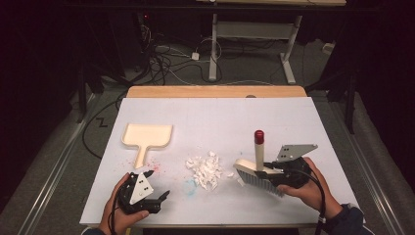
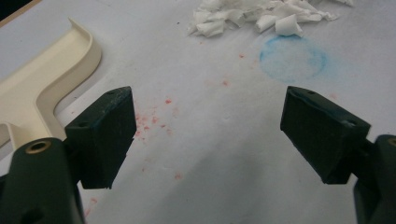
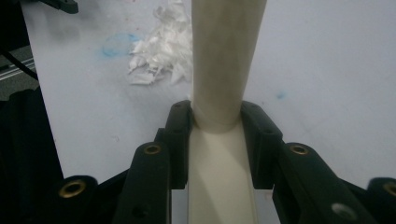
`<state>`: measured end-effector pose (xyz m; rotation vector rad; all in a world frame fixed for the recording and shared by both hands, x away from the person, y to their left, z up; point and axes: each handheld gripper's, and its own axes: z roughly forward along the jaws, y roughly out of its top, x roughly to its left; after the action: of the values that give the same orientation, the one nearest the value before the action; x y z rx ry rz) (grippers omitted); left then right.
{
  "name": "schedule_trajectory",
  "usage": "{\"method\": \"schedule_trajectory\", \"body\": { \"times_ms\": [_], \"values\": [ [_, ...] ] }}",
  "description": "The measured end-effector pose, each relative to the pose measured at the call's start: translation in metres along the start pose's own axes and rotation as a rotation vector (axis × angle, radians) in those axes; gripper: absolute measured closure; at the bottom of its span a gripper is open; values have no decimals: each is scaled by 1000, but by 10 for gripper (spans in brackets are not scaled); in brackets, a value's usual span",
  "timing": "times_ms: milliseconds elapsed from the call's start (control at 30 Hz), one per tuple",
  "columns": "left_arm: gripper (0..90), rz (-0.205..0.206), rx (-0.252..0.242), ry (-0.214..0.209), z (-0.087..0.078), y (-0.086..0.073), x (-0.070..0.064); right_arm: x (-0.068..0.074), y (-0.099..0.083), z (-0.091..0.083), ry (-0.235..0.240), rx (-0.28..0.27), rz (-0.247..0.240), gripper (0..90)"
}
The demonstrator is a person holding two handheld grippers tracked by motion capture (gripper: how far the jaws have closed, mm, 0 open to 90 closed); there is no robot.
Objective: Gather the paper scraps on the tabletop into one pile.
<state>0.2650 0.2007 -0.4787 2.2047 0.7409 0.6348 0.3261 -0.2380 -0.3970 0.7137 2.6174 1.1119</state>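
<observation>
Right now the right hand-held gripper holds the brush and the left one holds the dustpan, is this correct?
Not quite. The right hand-held gripper holds the brush, but the left hand-held gripper is open and empty beside the dustpan, as the left gripper view shows.

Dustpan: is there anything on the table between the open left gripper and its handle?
Nothing visible. The left gripper is open, and only bare table with faint red specks lies between it and the dustpan handle. The paper scraps lie off to one side.

My black left gripper (image 1: pixel 164 197), cream dustpan (image 1: pixel 147 136), white paper scraps (image 1: pixel 205 169), cream brush (image 1: pixel 258 169) red-capped, blue ring stain (image 2: pixel 293 58), red specks (image 2: pixel 152 119)
</observation>
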Motion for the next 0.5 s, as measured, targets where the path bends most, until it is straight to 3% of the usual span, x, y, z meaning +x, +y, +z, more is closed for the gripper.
{"method": "schedule_trajectory", "body": {
  "times_ms": [233,433,500],
  "values": [
    [175,12,10,-5,3,2,-1,-2,-4,-8,-18,-20,21,680],
    [175,17,8,-8,5,4,-1,23,23,23,22,-39,-39,680],
    [175,18,7,-8,5,4,-1,32,34,36,6,-35,-71,680]
  ]
}}
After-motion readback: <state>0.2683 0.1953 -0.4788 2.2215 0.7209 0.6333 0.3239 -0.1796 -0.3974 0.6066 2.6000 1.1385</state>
